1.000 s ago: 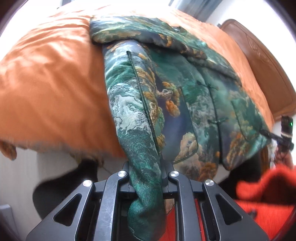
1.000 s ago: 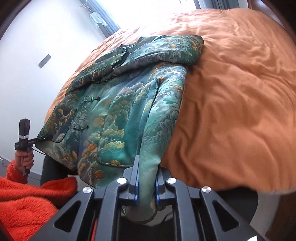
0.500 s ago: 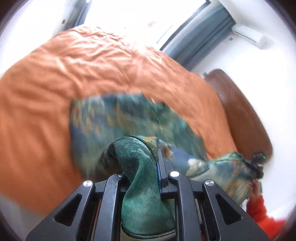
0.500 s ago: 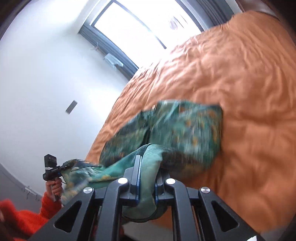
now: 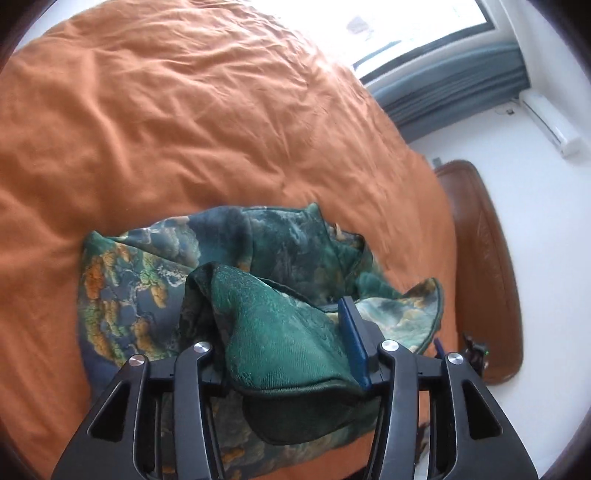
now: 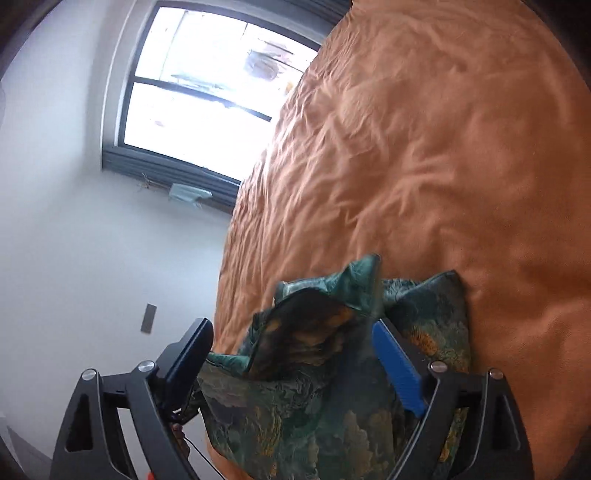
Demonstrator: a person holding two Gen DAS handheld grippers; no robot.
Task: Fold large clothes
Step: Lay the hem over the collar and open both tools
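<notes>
both claws (image 5: 280, 354) (image 6: 295, 365) are opening, green jacket (image 5: 207, 280) slack between them on the bed (image 5: 184, 110).

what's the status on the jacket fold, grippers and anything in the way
Left gripper and right gripper opening, fabric loose between jaws. Green jacket folded over on orange bedspread. Nothing in the way.

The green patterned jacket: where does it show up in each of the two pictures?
Left wrist view: the jacket lies bunched at lower centre, spilling between the fingers.
Right wrist view: the jacket sits at bottom centre, between the spread fingers.
Shared landmark: the orange bedspread beneath it, and the window beyond.
</notes>
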